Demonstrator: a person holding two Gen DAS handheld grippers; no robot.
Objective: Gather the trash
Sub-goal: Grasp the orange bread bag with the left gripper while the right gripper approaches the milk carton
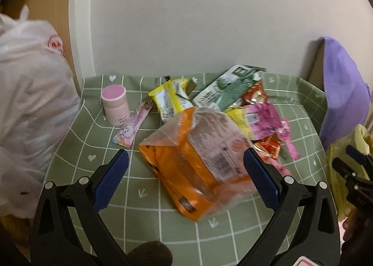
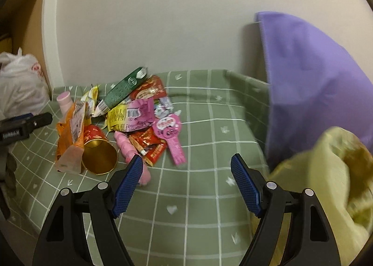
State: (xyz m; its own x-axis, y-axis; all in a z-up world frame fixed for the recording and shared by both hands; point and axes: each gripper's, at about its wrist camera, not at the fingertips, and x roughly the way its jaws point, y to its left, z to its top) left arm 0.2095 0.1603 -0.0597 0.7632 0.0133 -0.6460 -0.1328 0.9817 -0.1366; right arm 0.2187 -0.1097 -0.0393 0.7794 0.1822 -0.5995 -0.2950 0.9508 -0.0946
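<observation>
A plain pale wall backs a table under a green checked cloth (image 2: 205,196), and the trash sits heaped toward the cloth's far left corner.

Little looks done: the pile seems whole. An orange bag (image 1: 198,161), a yellow wrapper (image 1: 171,99), a green carton (image 2: 124,90), a pink-and-yellow wrapper (image 2: 135,115), red wrappers (image 2: 149,143), a pink tag (image 2: 171,134), a gold cup (image 2: 100,156) and a pink tube (image 1: 115,105) all lie on the cloth. A white bag (image 1: 30,107) hangs off the left edge and a yellow bag (image 2: 326,186) off the right edge, beside a purple cloth (image 2: 312,84); whether either bag holds trash already, I cannot tell.

The left gripper (image 1: 186,175) is spread wide around the near end of the orange bag, its right pad touching or just beside the bag's edge, not yet closed. The right gripper (image 2: 186,179) is also released and empty, over bare cloth near the front, its left finger overlapping a pink stick.

The orange bag lies flat, long axis running from the near edge toward the far left corner, open end away from the left gripper. The gold cup lies on its side just right of the bag, mouth toward the near edge. So the first pick seems about to start, with everything else left.
</observation>
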